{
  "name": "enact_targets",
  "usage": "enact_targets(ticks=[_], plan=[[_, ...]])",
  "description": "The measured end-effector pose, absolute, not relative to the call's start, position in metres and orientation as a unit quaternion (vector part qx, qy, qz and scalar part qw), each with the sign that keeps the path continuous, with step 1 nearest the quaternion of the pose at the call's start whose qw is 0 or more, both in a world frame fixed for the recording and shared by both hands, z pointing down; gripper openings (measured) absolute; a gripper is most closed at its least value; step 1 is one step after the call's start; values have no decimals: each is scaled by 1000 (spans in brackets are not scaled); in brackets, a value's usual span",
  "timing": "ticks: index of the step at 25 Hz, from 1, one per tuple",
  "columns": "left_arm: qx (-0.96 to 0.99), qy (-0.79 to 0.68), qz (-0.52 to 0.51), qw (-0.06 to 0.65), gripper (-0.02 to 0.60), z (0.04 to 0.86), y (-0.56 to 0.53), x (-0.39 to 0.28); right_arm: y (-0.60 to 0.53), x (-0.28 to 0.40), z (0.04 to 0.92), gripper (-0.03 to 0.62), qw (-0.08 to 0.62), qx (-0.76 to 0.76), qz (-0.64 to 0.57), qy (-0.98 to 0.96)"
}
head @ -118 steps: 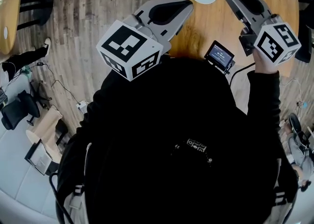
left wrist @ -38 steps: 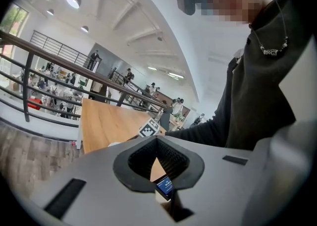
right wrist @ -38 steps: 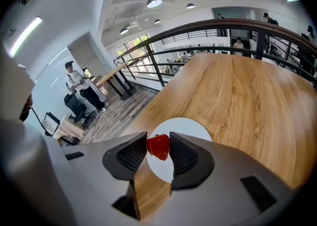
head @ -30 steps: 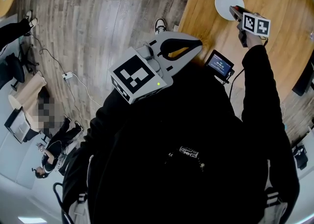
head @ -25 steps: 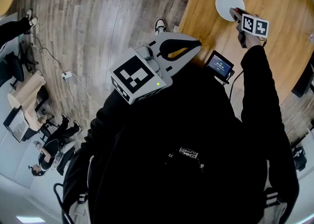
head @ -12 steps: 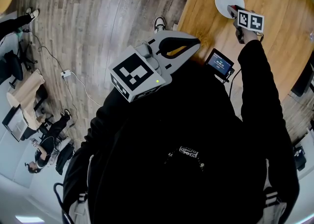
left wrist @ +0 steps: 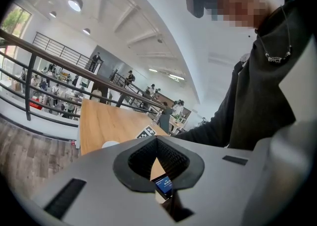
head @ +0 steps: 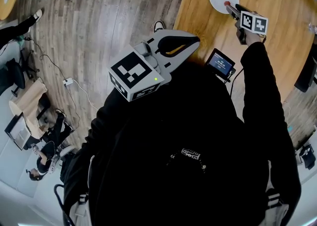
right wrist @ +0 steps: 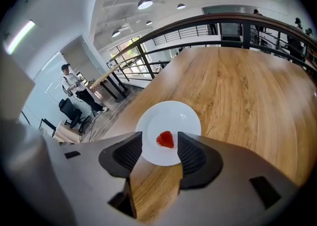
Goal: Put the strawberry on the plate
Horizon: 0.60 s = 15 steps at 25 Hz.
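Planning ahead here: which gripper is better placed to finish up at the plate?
Right, likely. The right gripper is at the plate, jaws opening either side of the strawberry; the left gripper is shut, held near the body.

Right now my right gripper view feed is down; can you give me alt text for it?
A red strawberry lies on a white plate, seen between the jaws of the right gripper, which are opening and do not touch it. The plate sits on a wooden table. A railing and a standing person show in the background.
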State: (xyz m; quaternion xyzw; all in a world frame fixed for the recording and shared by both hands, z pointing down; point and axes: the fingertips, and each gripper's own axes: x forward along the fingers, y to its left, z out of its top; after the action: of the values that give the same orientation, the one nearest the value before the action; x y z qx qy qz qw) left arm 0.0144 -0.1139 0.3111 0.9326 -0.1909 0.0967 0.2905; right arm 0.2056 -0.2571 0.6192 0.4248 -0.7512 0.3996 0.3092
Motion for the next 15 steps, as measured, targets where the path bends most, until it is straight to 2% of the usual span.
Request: enact_targets(ticks=[7,9,11,15], plan=[[940,-175,103,275,-6,317,-121,21,-251,220,585,200,243,449,389,-767],[942,-169,103,270,-6,320,-124,24,-247,218,572,145,227,445,379,-779],[945,-164,105,264,-6,325,-126,28,-239,214,563,62,211,432,372,-794],[950,-155,108,248,-6,324,-129,29,-226,193,528,21,183,398,354,-826]])
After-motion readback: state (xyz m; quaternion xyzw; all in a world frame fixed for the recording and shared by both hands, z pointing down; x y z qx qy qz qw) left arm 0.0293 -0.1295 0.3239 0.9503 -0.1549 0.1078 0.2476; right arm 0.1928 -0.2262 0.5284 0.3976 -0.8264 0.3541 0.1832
